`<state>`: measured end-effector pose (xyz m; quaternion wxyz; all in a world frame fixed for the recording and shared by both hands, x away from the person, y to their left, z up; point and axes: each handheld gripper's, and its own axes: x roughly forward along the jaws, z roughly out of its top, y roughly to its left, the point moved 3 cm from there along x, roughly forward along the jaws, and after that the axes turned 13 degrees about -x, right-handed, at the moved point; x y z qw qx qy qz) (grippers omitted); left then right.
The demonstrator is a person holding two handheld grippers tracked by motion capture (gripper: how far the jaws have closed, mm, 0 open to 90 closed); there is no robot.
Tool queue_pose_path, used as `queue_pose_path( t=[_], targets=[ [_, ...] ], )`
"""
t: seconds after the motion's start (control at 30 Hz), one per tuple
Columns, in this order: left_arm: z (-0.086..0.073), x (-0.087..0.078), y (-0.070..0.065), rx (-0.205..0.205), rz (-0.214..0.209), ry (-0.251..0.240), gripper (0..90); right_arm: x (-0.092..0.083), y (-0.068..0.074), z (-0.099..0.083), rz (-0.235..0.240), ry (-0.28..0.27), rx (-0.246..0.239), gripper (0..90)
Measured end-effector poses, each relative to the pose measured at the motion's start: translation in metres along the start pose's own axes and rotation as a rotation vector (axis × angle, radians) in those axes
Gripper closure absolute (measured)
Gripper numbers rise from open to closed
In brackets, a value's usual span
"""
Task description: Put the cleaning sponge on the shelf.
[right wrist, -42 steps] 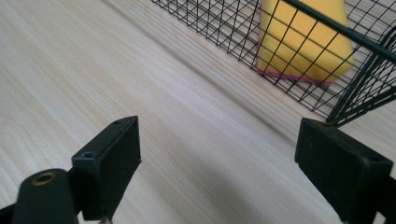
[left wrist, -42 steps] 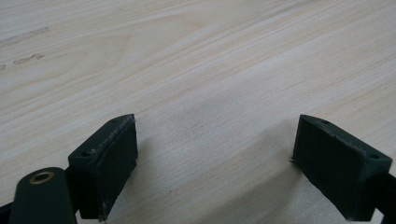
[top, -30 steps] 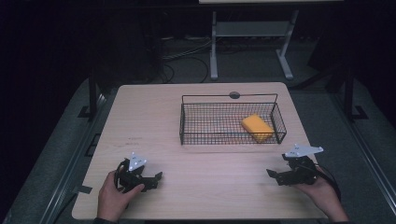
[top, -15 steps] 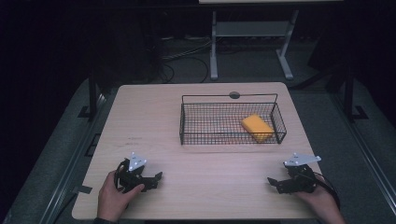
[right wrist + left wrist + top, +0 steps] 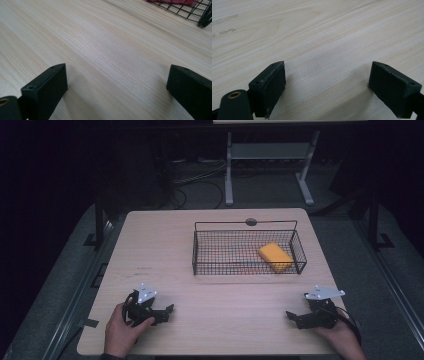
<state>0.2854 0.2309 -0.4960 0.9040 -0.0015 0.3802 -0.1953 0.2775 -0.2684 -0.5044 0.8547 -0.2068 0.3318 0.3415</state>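
Note:
A black wire basket (image 5: 200, 251) stands on the light wooden table (image 5: 165, 250) at the back right, with a yellow sponge (image 5: 275, 256) lying in its right end. My left gripper (image 5: 168, 312) rests low at the table's front left, held by a hand, its jaws open over bare wood (image 5: 327, 75). My right gripper (image 5: 291, 317) sits at the front right, close to the tabletop. Its jaws have just been opening and stand wide apart with nothing between them (image 5: 117, 75). A corner of the basket (image 5: 200, 15) shows far off in the right gripper view.
Beyond the table's far edge a white stand (image 5: 270, 165) and loose cables (image 5: 195, 185) sit on the dark floor. A small round grommet (image 5: 251, 222) marks the table's back edge. Bare wood lies between the two grippers.
My right gripper has sunk toward the tabletop and drawn a little nearer the front edge. The left gripper, the basket and the sponge have kept still.

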Motion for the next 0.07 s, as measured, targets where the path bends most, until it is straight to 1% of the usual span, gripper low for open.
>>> queue_pose_path(
  t=[0.07],
  targets=[
    [0.0, 0.0, 0.0, 0.0, 0.0, 0.0, 13.1, 0.0, 0.0, 0.0, 0.0, 0.0, 0.0, 2.6]
  ],
)
